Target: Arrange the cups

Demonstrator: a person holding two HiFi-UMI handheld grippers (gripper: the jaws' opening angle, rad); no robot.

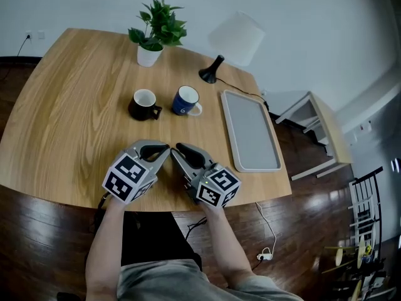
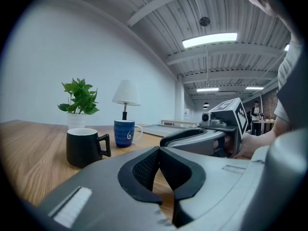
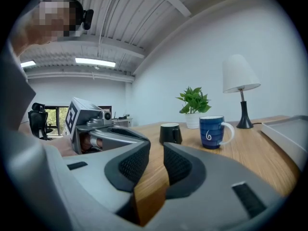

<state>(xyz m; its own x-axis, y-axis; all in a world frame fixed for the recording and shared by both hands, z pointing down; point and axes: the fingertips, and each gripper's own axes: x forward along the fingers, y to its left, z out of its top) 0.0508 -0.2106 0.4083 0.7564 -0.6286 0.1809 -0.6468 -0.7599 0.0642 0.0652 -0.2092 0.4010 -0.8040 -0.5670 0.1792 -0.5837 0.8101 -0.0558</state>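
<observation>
A black mug [image 1: 144,104] with a white inside and a blue mug [image 1: 187,101] with a white swirl stand upright side by side at mid-table, handles to the right. Both grippers rest low near the table's front edge, tips nearly touching each other and pointing toward the mugs. My left gripper [image 1: 164,149] is shut with nothing in it; its pads meet at the tip [image 2: 158,150]. My right gripper [image 1: 178,148] is shut too and holds nothing. The right gripper view shows the black mug [image 3: 169,134] and the blue mug [image 3: 211,132] well ahead of the jaws.
A grey rectangular tray [image 1: 250,130] lies at the table's right side. A potted plant [image 1: 156,33] and a white-shaded lamp [image 1: 235,42] stand at the far edge. Bare wooden tabletop [image 1: 69,105] spreads to the left. A small side table [image 1: 319,130] stands off to the right.
</observation>
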